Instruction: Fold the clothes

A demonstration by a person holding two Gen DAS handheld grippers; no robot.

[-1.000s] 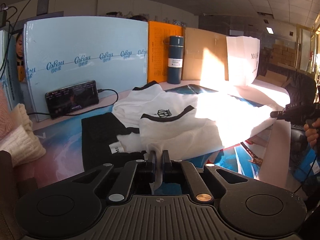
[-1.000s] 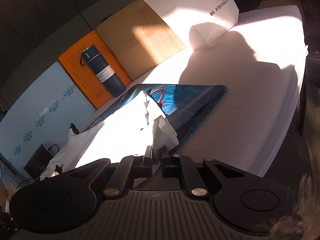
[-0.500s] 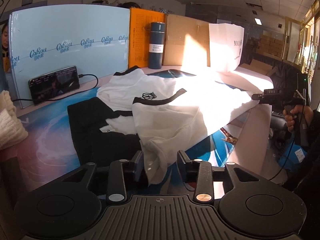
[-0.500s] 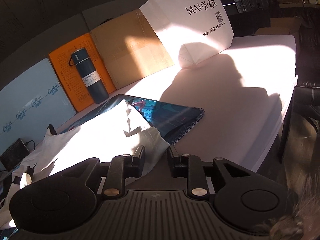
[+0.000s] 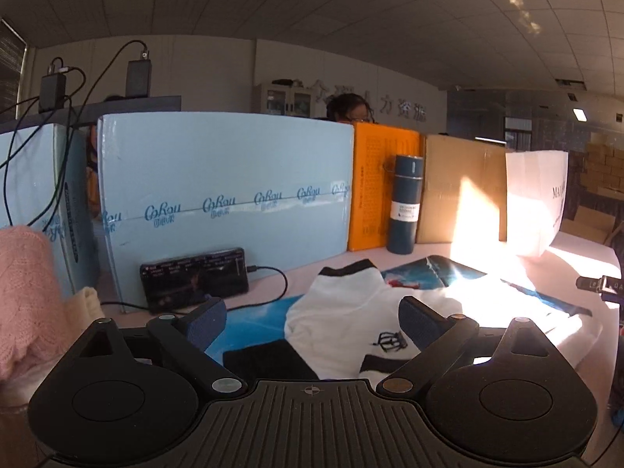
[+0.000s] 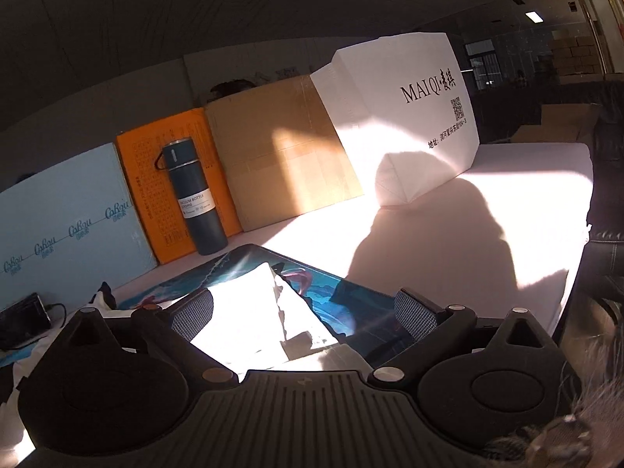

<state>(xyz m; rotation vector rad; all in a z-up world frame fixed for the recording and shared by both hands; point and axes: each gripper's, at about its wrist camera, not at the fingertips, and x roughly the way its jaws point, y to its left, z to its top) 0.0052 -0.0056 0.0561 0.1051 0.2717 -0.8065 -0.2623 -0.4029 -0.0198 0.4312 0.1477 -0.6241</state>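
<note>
Beside the dark blue bottle (image 5: 405,204), nearer the cameras, the white garment with black trim (image 5: 351,323) lies on the surface (image 6: 448,241), partly folded over itself. Both the left gripper (image 5: 312,321) and right gripper (image 6: 304,312) have just been opening; their fingers stand spread, gripping nothing. Judging by the loose, uneven edges, further folds remain.

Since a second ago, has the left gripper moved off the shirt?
Yes. The left gripper has lifted and pulled back: the white shirt it pinched now lies free below its just-opened jaws, and the blue board fills more of the left wrist view.
</note>
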